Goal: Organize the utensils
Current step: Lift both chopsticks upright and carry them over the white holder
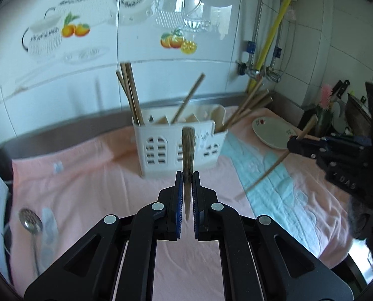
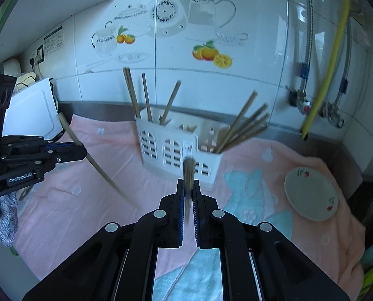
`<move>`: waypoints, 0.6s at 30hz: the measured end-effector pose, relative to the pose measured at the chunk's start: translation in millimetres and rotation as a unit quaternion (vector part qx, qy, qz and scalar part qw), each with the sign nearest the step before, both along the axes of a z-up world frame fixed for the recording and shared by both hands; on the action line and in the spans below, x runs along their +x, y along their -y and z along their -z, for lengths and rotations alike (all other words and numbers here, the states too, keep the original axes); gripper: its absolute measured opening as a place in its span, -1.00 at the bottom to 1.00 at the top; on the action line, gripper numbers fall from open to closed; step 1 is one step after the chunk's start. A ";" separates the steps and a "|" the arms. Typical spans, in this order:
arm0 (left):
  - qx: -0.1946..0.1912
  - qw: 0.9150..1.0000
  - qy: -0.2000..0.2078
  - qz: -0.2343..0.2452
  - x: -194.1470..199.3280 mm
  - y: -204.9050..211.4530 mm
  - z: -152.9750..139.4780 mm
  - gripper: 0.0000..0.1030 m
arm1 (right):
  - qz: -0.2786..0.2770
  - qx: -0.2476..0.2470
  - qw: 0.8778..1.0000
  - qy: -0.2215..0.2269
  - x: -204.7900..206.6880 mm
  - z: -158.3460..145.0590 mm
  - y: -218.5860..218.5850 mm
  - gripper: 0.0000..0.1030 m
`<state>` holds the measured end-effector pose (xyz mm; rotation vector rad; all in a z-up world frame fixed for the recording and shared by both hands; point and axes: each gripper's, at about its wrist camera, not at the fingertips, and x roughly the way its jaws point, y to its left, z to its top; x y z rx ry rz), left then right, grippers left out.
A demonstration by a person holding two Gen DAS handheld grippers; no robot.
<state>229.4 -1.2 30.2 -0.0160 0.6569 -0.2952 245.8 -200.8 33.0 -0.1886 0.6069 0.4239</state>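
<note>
Both grippers carry one chopstick each, above the pink towel (image 1: 86,175). Left gripper (image 1: 187,175): fingers clenched on a chopstick (image 1: 188,148), thick end standing up toward 12 o'clock. Right gripper (image 2: 188,183): likewise pinching its own chopstick (image 2: 189,173), upright in its view.

White holder (image 2: 176,148) sits at 12 o'clock from both. Its left compartment holds a few upright sticks (image 2: 136,92); a leaning bundle (image 2: 246,125) fans toward 2 o'clock from the right end. A small plate (image 2: 311,195) lies at 3 o'clock, a ladle (image 1: 31,220) at 8 o'clock in the left view.

Judgement: one arm should go at a time, tipping its stick tip-down over an open compartment, clear of the leaning bundle, letting go only once the tip is inside.
</note>
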 end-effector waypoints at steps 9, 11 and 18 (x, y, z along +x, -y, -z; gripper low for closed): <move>0.012 1.000 0.027 0.002 15.7 -4.5 -42.1 -0.89 | -0.003 0.017 1.000 0.017 32.0 -59.7 -0.1 -0.88; 0.012 0.999 0.038 0.000 17.7 -7.1 -57.1 -0.89 | 0.001 0.024 0.999 0.025 40.6 -72.2 -0.9 -0.88; 0.023 0.997 0.078 -0.006 27.5 -10.7 -103.5 -0.89 | 0.015 0.040 0.998 0.043 74.1 -100.9 -7.6 -0.88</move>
